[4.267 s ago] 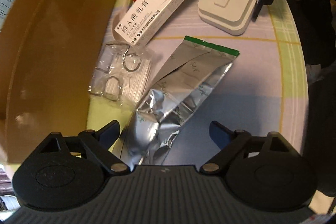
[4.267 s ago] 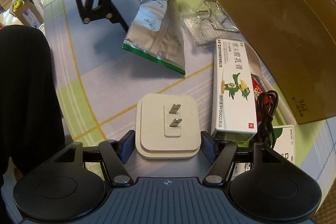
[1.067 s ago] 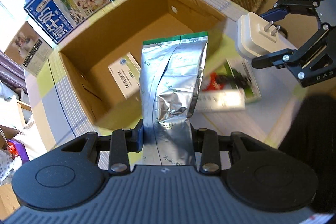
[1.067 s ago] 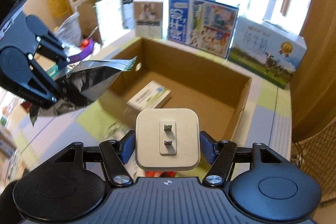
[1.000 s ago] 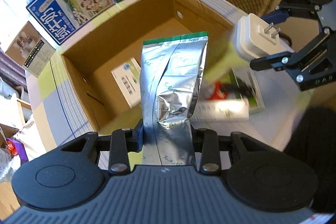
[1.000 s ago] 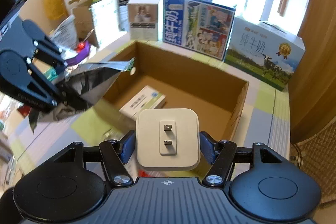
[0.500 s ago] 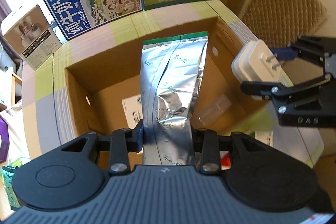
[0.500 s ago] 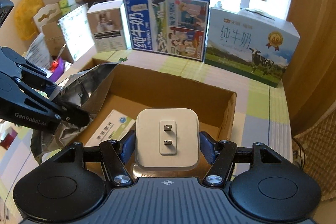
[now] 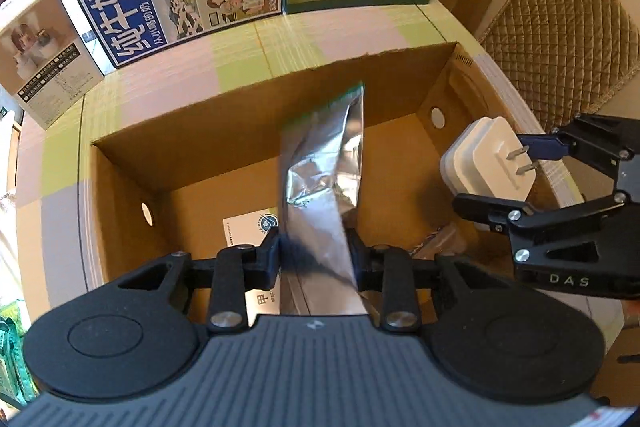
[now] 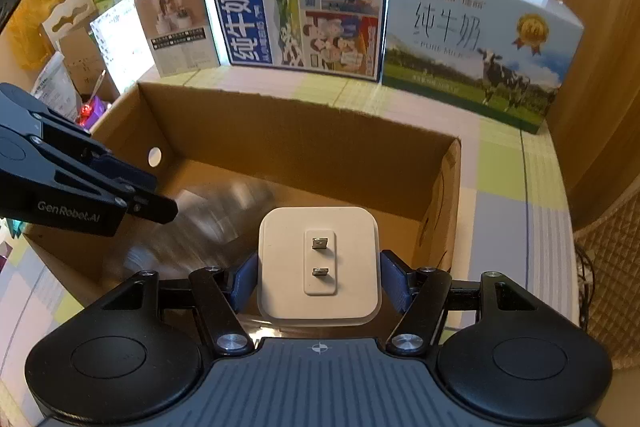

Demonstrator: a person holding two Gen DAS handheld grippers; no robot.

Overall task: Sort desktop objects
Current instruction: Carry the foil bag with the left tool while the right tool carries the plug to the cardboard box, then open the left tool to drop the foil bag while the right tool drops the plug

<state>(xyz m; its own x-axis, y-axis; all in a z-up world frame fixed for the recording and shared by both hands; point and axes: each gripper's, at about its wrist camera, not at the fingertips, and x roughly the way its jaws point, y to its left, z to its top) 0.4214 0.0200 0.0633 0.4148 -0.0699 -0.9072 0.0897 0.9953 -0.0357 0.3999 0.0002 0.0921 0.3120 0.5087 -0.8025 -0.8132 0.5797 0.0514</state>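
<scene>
A crumpled silver foil bag hangs over the open cardboard box, twisted partly edge-on. My left gripper is shut on its lower end, and the jaws are closing a little tighter. In the right wrist view the bag is a blur beside the left gripper. A white plug adapter, prongs facing the camera, is held by my right gripper, which is shut on its sides above the box's near right corner. The left wrist view shows the adapter inside the right gripper.
Inside the box lie a white printed carton and a clear packet. Behind the box stand a blue milk case, a green-and-white milk case and a small white box. A woven chair back is at right.
Both grippers have come forward and lower over the open box. The foil bag has twisted from flat-on to partly edge-on and is swinging. The adapter stays in the right gripper's grip.
</scene>
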